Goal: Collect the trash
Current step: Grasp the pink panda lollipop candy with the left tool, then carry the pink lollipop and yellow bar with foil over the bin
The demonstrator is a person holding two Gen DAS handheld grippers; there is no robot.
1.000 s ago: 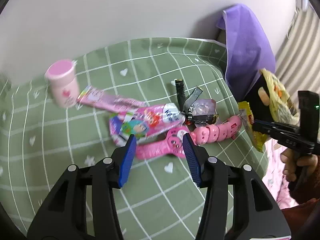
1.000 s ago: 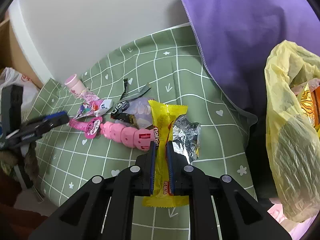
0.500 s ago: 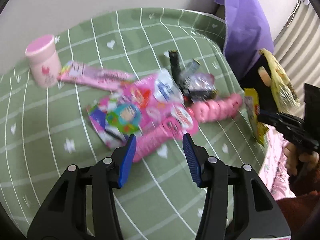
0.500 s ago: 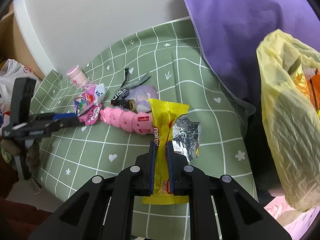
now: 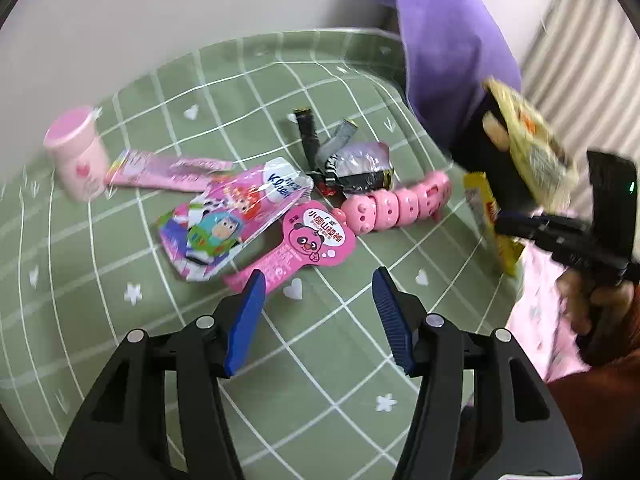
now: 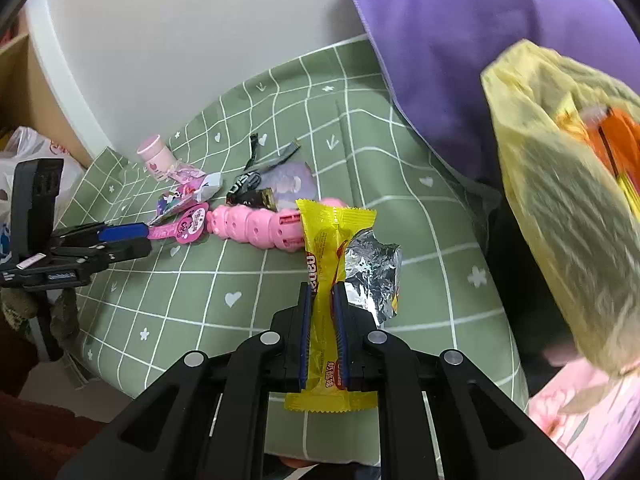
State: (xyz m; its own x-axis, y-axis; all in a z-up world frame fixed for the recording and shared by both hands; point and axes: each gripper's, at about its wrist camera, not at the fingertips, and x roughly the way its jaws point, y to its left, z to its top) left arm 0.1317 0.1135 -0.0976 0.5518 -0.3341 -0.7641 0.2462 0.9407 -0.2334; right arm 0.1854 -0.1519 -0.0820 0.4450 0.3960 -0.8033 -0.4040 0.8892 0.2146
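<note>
Two jaws pinch crinkly yellow wrapper (image 6: 320, 248).

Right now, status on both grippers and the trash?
Left gripper open, jaws just widening, nothing between them, hovering near pink wrapper. Right gripper shut on yellow wrapper. Yellow bag to its right, path clear.

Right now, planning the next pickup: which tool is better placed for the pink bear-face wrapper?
Left. The left tool is open just before the pink bear-face wrapper; the right tool is clamped on the yellow wrapper.
</note>
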